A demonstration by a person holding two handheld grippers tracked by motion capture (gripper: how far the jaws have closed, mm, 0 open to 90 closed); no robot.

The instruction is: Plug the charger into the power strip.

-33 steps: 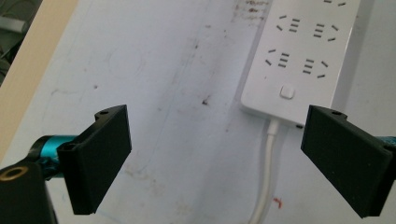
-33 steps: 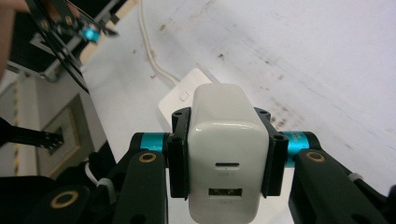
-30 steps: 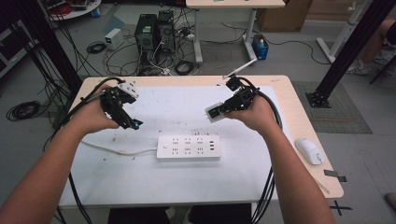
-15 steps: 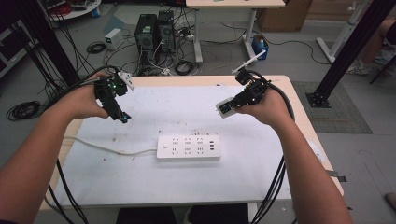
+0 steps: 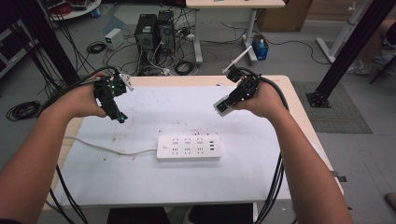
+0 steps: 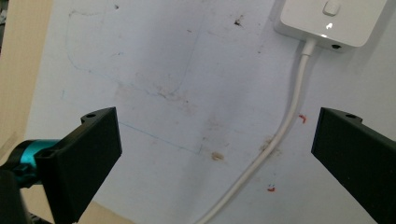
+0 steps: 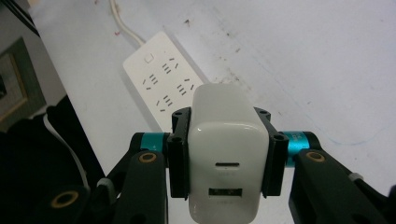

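Holding the white charger (image 7: 227, 154) pinched between its 2 black jaws, your right gripper (image 5: 227, 103) is hovering above the far right part of the white table (image 5: 280, 177), and the charger's USB ports are facing that gripper's own camera, so its plug end is probably pointing away, down toward the table. The white power strip (image 5: 188, 148) is lying flat near the middle of the table, below and to the left of the charger in the high view, nearer you, its long axis running left to right. Your right hand (image 5: 261, 98) is the nearer one to its sockets. Your left gripper (image 5: 113, 103) is hanging over the far left, jaws spread wide and empty, with the strip's cable (image 6: 285, 135) passing beneath them.
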